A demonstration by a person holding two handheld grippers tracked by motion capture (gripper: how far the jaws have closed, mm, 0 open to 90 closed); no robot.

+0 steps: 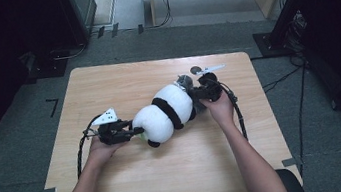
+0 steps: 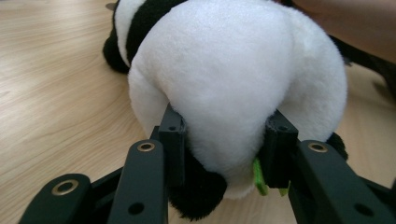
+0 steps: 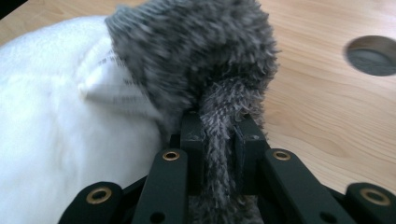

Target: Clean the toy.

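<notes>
A black-and-white panda plush (image 1: 168, 111) lies on its side across the middle of the wooden table (image 1: 170, 177). My left gripper (image 1: 137, 130) comes in from the left, and its pads (image 2: 173, 140) press into the plush's round white end (image 2: 233, 70), so it is shut on the plush. A small green bit (image 2: 258, 177) peeks out beside the right pad. At the other end, my right gripper (image 1: 197, 92) is shut on a grey fuzzy limb (image 3: 217, 121) that hangs from a grey furry part (image 3: 196, 56). A white printed tag (image 3: 112, 84) sits beside it.
A round hole (image 1: 195, 70) (image 3: 371, 56) is set in the tabletop just beyond the right gripper. Bare wood stretches along the near edge and the far left. Cables (image 1: 238, 116) trail from both grippers. Dark stands and cables stand on the floor around the table.
</notes>
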